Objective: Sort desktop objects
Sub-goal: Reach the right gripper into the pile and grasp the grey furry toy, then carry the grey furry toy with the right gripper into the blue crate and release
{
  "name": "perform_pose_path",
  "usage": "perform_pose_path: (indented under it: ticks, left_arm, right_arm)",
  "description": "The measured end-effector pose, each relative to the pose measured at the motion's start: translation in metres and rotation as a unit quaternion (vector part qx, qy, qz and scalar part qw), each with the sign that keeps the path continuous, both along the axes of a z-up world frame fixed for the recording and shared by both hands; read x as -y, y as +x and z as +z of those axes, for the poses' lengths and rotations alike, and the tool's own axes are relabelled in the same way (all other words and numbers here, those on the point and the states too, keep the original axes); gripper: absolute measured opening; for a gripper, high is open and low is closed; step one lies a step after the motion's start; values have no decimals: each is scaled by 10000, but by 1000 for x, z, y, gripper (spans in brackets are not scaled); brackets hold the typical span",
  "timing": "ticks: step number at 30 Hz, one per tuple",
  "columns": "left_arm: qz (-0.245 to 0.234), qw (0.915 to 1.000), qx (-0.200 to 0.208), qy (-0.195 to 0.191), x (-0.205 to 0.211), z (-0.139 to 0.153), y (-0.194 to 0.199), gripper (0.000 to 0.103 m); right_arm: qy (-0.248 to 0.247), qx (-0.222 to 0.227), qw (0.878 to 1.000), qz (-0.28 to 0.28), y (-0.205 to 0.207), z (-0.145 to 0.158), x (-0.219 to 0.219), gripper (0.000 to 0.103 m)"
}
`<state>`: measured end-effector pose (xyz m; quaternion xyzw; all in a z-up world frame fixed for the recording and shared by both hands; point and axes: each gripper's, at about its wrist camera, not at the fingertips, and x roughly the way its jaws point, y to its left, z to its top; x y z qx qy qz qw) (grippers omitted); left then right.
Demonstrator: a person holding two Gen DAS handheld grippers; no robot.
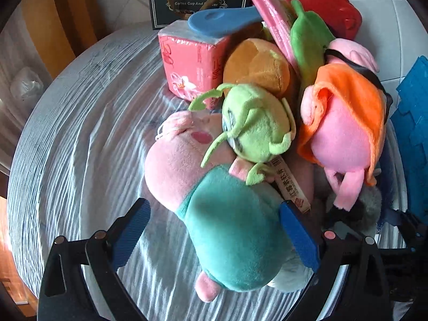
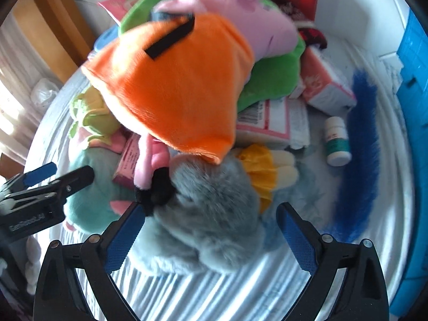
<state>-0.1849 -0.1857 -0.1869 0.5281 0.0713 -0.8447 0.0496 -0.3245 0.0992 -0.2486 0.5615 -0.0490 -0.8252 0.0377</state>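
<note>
- The left gripper (image 1: 214, 222) pointed down at a pile of toys on a white striped cloth (image 1: 80, 133). Its two blue pads stood wide apart.
- A pink pig toy in a teal dress (image 1: 219, 227) lay between those pads. I could not tell if the pads touched it.
- A small light green bug toy (image 1: 256, 125) sat on top of the pig toy's head.
- Behind them were an orange-yellow plush ball (image 1: 256, 64), a pink tissue pack (image 1: 190, 61) and a blue spoon (image 1: 219, 21) lying on the pack.
- A pink toy in an orange cape (image 1: 345, 117) lay on the right of the pile, next to a dark green plush (image 1: 307, 37). A red plastic thing (image 1: 321, 2) sat at the far back.
- The right gripper (image 2: 211, 230) also pointed down, with its pads wide apart too.
- A grey fluffy toy (image 2: 208, 214) lay between the right pads. It looked loose, not squeezed.
- The orange cape hung just above the grey toy.
- A small white bottle (image 2: 337, 141) lay on the cloth to the right, beside a blue feather (image 2: 358, 147).
- A blue crate (image 2: 414, 80) stood at the right edge.
</note>
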Motion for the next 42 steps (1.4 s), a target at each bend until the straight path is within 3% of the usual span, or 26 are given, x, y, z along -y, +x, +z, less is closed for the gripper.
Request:
perform_pose_path:
  ticks: [3,5,7,8,10,13,16,17,21,27,30,33,38,42]
  left_arm:
    - [-140,9992,-363,-125,-4,17,-7,98]
    - [-228,9977,-603,-232,-7,24,-18,98]
    - [-308,9962,-720,-390,-13,24,-30,98]
    - [-328,9956,-716,-507,-16,21,-36,95]
    - [-372,9954,-614,-634,-18,7,-50,78]
    - [-483,9978,-311,-324,-19,-13,-59,52]
    - [-536,9964,-463,-471,-24,-13,-49,50]
    - [-512,9965,-495,-445,-23,-11,-44,50]
    - [-455,9958,-732,-302,-17,6,-19,49]
    - [-471,9908,-1221,-356,-21,46,28,49]
    - [-503,9871,-1484,-338,-26,71,44,49]
    - [-620,9811,-1797,-367,-35,95,62,49]
    - [-876,9704,-2221,-368,-57,129,88,49]
    - [-1139,9619,-2463,-341,-91,150,107,49]
  right_arm:
    - [52,194,9997,-111,-8,-18,-4,98]
    - [23,278,9995,-160,-7,-26,-9,74]
    - [-3,346,9991,-262,-6,-30,-14,61]
    - [-53,370,9989,-286,-6,-31,-17,61]
    - [-233,419,9983,-331,-6,-34,-22,63]
    - [-321,552,9971,-402,-2,-38,-23,74]
    - [-472,732,9955,-381,7,-44,-22,73]
    - [-533,762,9951,-332,11,-46,-20,57]
    - [-573,556,9965,-252,23,-39,-17,50]
    - [-365,-329,9986,-175,50,15,-16,49]
    - [-255,-838,9961,-148,71,48,-17,49]
    - [-113,-1333,9909,-166,66,91,-35,49]
    - [186,-2187,9749,-378,106,149,-59,49]
    - [483,-2877,9544,-633,148,199,-86,49]
